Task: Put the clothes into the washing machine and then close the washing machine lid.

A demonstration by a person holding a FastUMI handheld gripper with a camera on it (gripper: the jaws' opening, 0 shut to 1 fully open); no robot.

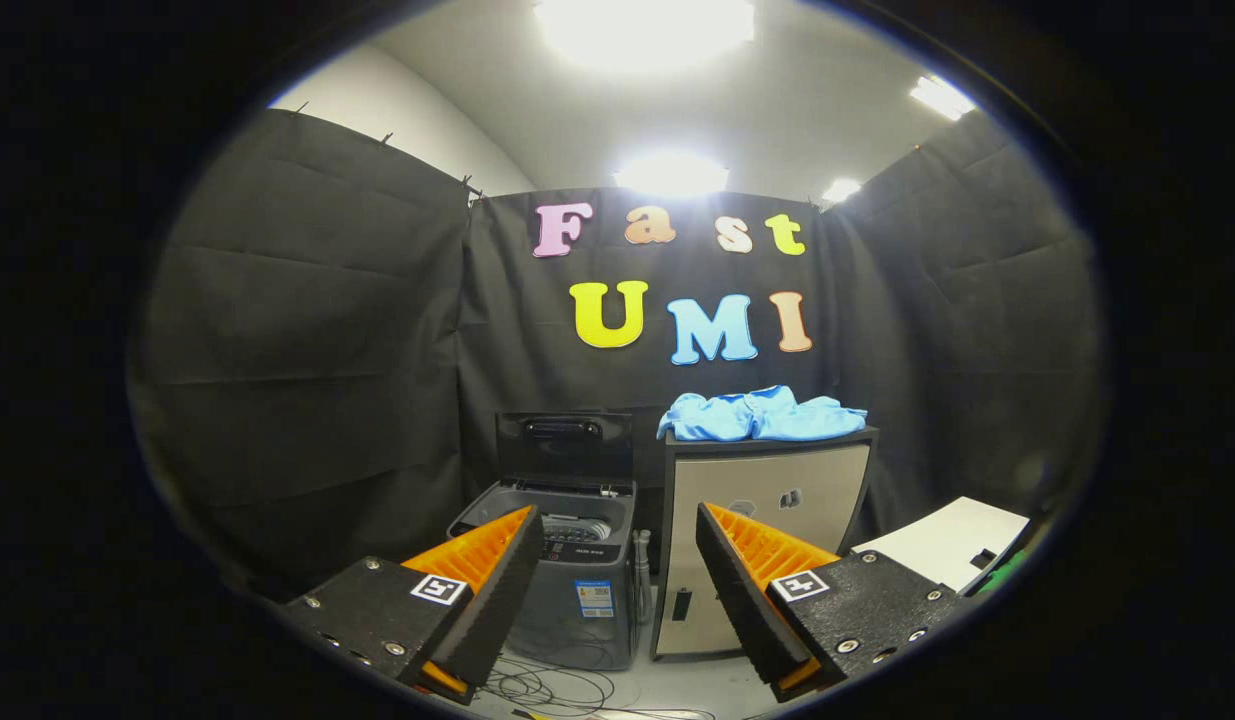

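A crumpled blue garment [757,416] lies on top of a grey cabinet [767,500] well beyond my fingers. Left of the cabinet stands a small grey top-loading washing machine [567,580] with its dark lid [565,445] raised upright and the drum open. My gripper [617,525] is open and holds nothing, its orange and black fingers [487,565] spread wide. The washer shows between the fingers, far ahead of them.
Black cloth walls close in the booth on three sides. Loose cables [557,690] lie on the floor in front of the washer. A white box [952,540] sits to the right of the cabinet, with something green [1007,570] beside it.
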